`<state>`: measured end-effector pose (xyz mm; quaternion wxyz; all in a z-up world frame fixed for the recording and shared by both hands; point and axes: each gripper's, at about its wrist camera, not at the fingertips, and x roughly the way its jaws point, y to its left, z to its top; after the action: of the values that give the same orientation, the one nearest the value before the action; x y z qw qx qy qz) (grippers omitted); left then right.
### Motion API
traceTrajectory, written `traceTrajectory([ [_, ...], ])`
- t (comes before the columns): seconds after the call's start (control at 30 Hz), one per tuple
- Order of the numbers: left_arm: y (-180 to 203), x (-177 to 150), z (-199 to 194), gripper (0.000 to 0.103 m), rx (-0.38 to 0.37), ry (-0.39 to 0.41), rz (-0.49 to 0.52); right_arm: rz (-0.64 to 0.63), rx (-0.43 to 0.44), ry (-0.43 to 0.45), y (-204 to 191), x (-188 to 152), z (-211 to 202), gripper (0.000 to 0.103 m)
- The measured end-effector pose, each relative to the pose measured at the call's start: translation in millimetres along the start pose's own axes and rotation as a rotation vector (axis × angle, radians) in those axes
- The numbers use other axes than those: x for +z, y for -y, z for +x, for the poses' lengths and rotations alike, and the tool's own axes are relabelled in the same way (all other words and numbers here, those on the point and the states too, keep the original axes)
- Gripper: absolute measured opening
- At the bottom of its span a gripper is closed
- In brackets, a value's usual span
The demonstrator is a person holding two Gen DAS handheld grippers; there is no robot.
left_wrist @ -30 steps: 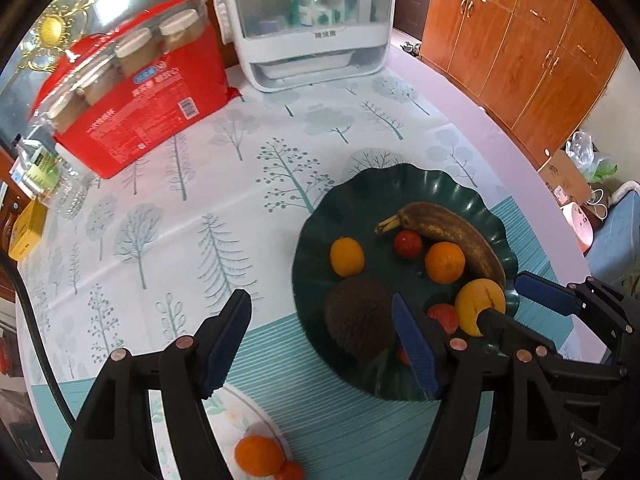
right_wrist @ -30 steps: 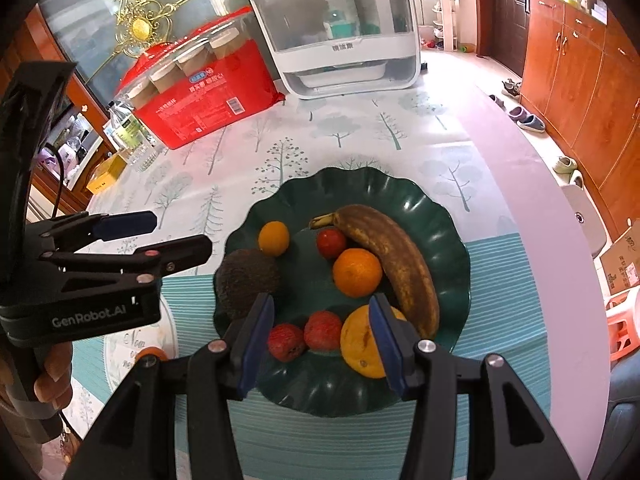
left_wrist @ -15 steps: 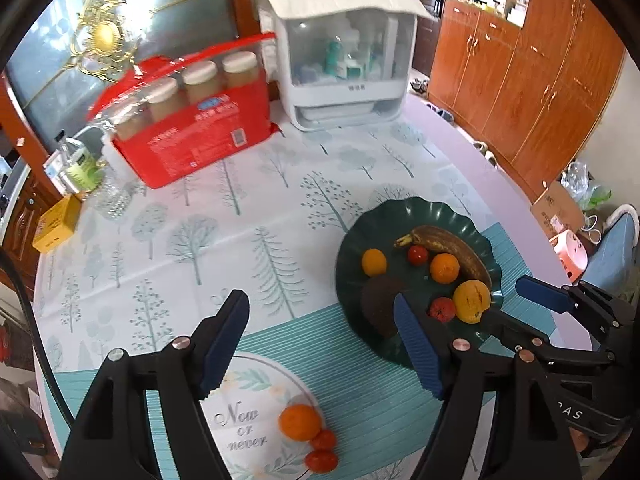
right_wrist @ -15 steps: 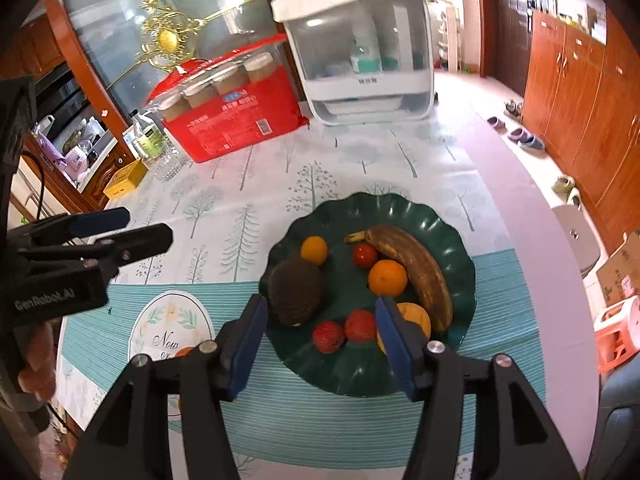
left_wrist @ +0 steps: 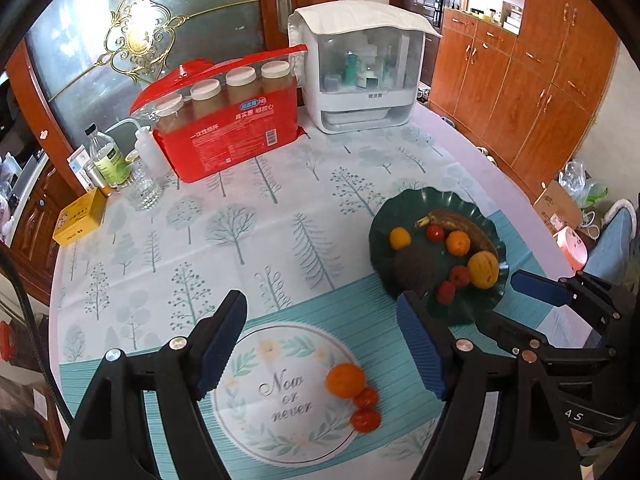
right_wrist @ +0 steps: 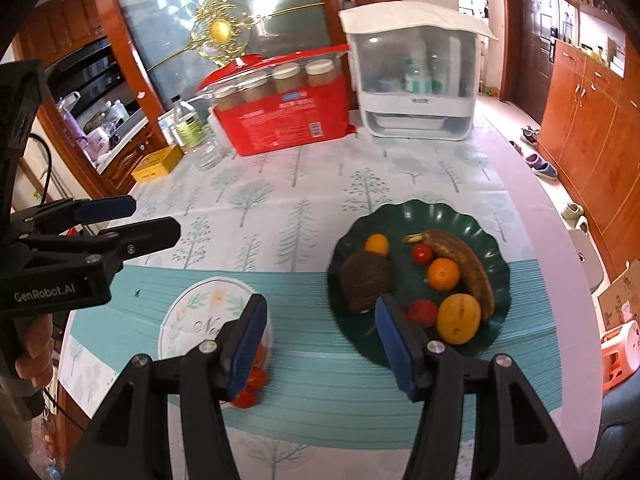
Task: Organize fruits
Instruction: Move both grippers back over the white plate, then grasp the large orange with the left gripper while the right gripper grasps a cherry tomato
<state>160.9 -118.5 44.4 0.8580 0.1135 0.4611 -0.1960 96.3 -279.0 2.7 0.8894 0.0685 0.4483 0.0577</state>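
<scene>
A dark green scalloped plate (left_wrist: 490, 216) (right_wrist: 496, 240) holds a brown banana (right_wrist: 468, 258), oranges, small red fruits, a yellow fruit (right_wrist: 458, 318) and a dark brown rough fruit (right_wrist: 364, 280). An orange (left_wrist: 345, 379) and two small red fruits (left_wrist: 366, 410) lie on the round "Now or never" mat (left_wrist: 256, 400); in the right wrist view they are partly hidden behind the left finger (right_wrist: 244, 344). My left gripper (left_wrist: 320, 346) is open and empty above the mat. My right gripper (right_wrist: 320, 344) is open and empty, just left of the plate.
At the back of the table stand a red pack of jars (left_wrist: 228, 128), a white cabinet-like appliance (left_wrist: 360, 80), bottles (left_wrist: 106, 156) and a yellow box (left_wrist: 78, 218). The table's right edge (right_wrist: 560, 240) curves by wooden cupboards (left_wrist: 540, 80).
Both grippers have pulled back and up from the plate, so more of the table shows. The mat with the loose orange and red fruits has come into view. Both stay open.
</scene>
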Motion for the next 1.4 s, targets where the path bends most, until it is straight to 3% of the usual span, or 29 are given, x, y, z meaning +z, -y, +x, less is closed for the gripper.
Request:
traceTrajectory([
  [0.27,-21,-30,10,0.077,-0.022,-0.055,0.043,-0.001,-0.006,-0.057,-34,-31,18,0.057],
  [0.67,-23,-86,65,0.077,-0.092,-0.203,0.161,0.030,0.005,-0.174,-68,-93,70,0.057],
  [1.03,-18,-105,108,0.077,-0.149,-0.300,0.208,0.075,-0.006,-0.247,-75,-120,112,0.057],
  [1.2,-17,-105,115,0.077,-0.163,-0.310,0.221,0.088,0.006,-0.249,-77,-122,124,0.049],
  [1.3,-17,-104,119,0.077,-0.161,-0.315,0.224,0.080,0.031,-0.248,-81,-122,127,0.036],
  [1.4,-16,-103,122,0.077,-0.174,-0.321,0.218,0.059,0.022,-0.238,-84,-122,127,0.036],
])
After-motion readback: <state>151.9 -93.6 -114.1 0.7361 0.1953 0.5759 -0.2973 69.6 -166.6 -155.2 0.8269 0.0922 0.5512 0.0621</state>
